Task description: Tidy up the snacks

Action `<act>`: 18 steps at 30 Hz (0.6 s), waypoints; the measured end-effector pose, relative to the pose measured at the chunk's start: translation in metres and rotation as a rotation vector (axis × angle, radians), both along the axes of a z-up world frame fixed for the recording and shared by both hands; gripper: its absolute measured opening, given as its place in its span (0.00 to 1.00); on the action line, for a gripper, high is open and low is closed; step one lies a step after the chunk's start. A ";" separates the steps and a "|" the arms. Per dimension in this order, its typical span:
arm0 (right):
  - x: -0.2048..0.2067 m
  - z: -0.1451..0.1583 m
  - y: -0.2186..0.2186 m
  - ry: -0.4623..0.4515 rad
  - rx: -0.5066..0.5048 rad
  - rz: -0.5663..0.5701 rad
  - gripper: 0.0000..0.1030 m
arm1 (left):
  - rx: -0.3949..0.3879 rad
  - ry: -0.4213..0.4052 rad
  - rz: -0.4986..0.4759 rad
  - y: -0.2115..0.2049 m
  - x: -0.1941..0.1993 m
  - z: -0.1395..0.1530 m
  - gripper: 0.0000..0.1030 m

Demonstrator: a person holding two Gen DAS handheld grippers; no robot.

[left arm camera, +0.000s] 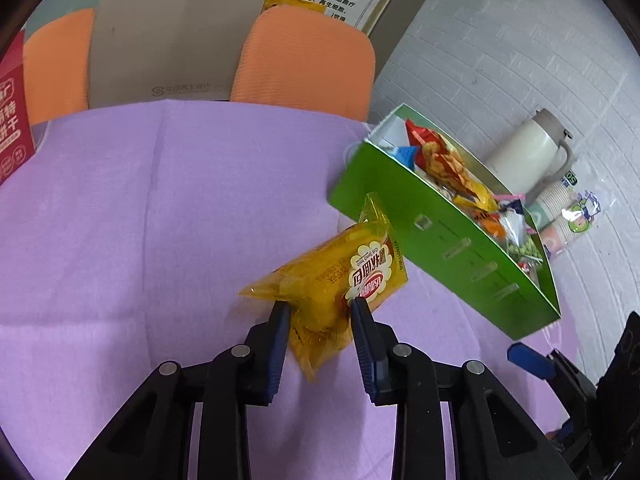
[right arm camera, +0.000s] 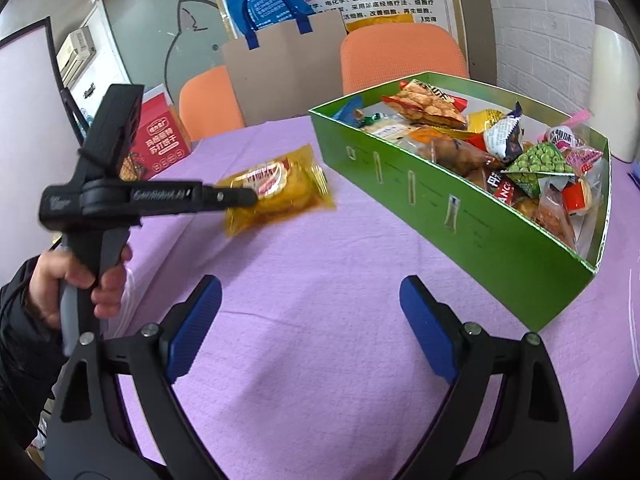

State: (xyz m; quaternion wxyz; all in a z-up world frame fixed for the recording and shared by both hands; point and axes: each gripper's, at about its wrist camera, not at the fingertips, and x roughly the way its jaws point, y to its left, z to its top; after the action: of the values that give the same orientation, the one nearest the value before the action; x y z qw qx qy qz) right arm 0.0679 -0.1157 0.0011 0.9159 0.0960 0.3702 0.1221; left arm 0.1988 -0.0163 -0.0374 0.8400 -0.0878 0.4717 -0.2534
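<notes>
A: Left tool point(left arm camera: 320, 304) was pinching the yellow snack packet point(left arm camera: 332, 276), blue pads pressed into the wrapper's near end. From the right wrist view the packet point(right arm camera: 276, 192) looked lifted clear of the purple worktop point(right arm camera: 320, 300), though I couldn't be certain of the gap.

B: Position against the green box point(right arm camera: 460, 208)?

A: Packet was just left of the box, near its long slotted wall, not touching it. In the left wrist view its far sealed edge pointed toward the box point(left arm camera: 440, 240).

B: Box contents?

A: Packed with mixed snack packets: a red-orange crisp bag point(right arm camera: 426, 106), a green pea packet point(right arm camera: 540, 162), others too jumbled to name.

B: Right tool?

A: Right tool point(right arm camera: 310, 328) was spread wide, nothing between its pads, over bare cloth on the near side of the box. A hand point(right arm camera: 80, 284) gripped the left tool's handle, well left of the box.

B: Behind the box?

A: Two orange chairs point(right arm camera: 400, 56) and a brown paper bag point(right arm camera: 280, 72). A red carton point(right arm camera: 160, 140) stood far left of it.
</notes>
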 end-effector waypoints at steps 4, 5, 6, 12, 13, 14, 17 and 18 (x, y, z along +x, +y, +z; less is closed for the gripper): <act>-0.007 0.002 0.001 -0.004 -0.004 0.006 0.88 | -0.015 0.012 -0.091 -0.006 -0.048 0.002 0.30; -0.008 0.003 0.001 -0.004 0.000 0.005 0.88 | -0.020 0.016 -0.116 -0.007 -0.062 0.003 0.30; -0.010 0.003 -0.001 -0.003 0.009 0.006 0.88 | -0.028 0.025 -0.133 -0.006 -0.073 0.003 0.31; -0.013 0.002 -0.004 0.016 0.073 0.018 0.88 | -0.059 0.037 -0.073 0.018 -0.109 0.008 0.49; -0.014 0.001 -0.003 0.018 0.080 0.024 0.88 | -0.073 0.030 -0.068 0.019 -0.113 0.009 0.50; -0.014 0.000 -0.001 0.023 0.087 0.031 0.88 | -0.082 0.025 -0.066 0.020 -0.116 0.009 0.50; -0.009 -0.004 0.004 0.046 0.126 0.048 0.87 | -0.102 0.024 -0.047 0.024 -0.116 0.008 0.50; -0.005 -0.006 0.005 0.055 0.149 0.050 0.85 | -0.109 0.026 -0.038 0.022 -0.115 0.007 0.50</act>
State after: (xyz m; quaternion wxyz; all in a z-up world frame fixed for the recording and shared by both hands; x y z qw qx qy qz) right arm 0.0627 -0.1106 -0.0049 0.8923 0.1579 0.3874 0.1696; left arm 0.0840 0.0059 -0.0306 0.8228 -0.1277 0.4699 -0.2932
